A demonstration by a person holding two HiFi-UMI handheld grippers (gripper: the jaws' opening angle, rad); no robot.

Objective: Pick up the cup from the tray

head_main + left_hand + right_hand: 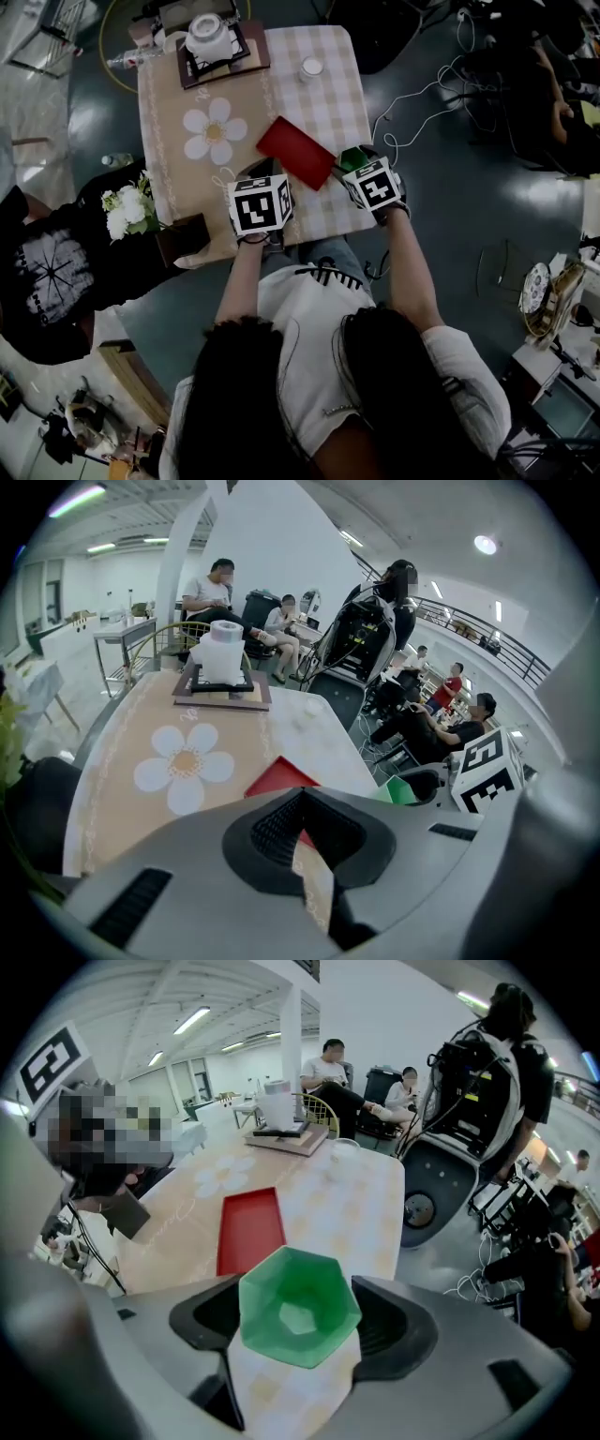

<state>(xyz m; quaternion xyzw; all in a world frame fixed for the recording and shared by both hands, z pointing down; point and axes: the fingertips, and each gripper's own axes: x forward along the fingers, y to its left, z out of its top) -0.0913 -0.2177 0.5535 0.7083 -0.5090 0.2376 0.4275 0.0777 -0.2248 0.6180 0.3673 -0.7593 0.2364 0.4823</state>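
Cup (298, 1314) half hidden in right gripper (302, 1327) jaws.

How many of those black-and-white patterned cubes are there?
2. One cube sits on the left gripper, the other on the right gripper, whose jaws hold a green cup. No others show.

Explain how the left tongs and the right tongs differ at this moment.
The right tongs are closed on a green cup, its faceted mouth facing their camera; the left tongs are shut with nothing between them. The right tongs sit just right of the red tray, the left tongs on its left. Both are at the near edge of the table.
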